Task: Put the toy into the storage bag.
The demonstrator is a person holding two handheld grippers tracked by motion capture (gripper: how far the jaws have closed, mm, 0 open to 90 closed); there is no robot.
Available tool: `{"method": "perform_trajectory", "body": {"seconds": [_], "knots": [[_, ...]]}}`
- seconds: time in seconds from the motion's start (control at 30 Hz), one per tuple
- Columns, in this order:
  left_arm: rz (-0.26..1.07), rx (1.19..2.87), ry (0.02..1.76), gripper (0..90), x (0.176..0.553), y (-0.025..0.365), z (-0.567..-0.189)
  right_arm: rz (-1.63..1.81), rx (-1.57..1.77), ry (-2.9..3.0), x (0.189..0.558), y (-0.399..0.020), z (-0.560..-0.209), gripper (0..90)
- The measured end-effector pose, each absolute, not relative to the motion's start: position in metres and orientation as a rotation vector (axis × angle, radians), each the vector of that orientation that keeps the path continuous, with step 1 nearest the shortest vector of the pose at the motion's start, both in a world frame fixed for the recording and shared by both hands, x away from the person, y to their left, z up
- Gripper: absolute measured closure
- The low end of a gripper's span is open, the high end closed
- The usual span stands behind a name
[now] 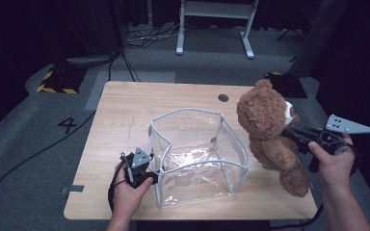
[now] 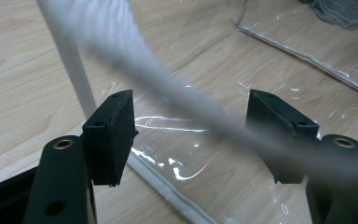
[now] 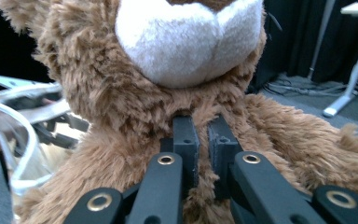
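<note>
The right gripper [image 3: 198, 154] has its jaws pinched nearly together in the fur under the teddy bear's [image 1: 270, 130] chin, holding it just right of the clear bag [image 1: 197, 154]. The left gripper's [image 2: 191, 135] jaws stand wide astride the bag's near-left rim, apart from it.

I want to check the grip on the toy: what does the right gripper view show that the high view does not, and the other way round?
The right gripper view alone shows the right gripper with jaws pinched into the fur below the teddy bear's white muzzle. The high view alone shows the whole table, the left gripper at the clear bag's near corner, and both hands. Both show the bear and the bag's white-edged rim.
</note>
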State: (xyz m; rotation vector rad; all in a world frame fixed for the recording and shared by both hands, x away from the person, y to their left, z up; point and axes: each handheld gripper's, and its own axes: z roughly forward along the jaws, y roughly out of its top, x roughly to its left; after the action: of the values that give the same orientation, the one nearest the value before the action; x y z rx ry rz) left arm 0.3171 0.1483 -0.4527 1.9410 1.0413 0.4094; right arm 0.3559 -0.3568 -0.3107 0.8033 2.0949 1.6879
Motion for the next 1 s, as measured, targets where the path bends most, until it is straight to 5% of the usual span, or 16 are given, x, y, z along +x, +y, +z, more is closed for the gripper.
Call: {"method": "perform_trajectory", "body": {"seconds": [1.0], "knots": [[0.451,1.861,1.144,29.7,0.285,0.191,-0.452,1.941,0.534,2.086,0.371,-0.306,-0.237,84.9]]}}
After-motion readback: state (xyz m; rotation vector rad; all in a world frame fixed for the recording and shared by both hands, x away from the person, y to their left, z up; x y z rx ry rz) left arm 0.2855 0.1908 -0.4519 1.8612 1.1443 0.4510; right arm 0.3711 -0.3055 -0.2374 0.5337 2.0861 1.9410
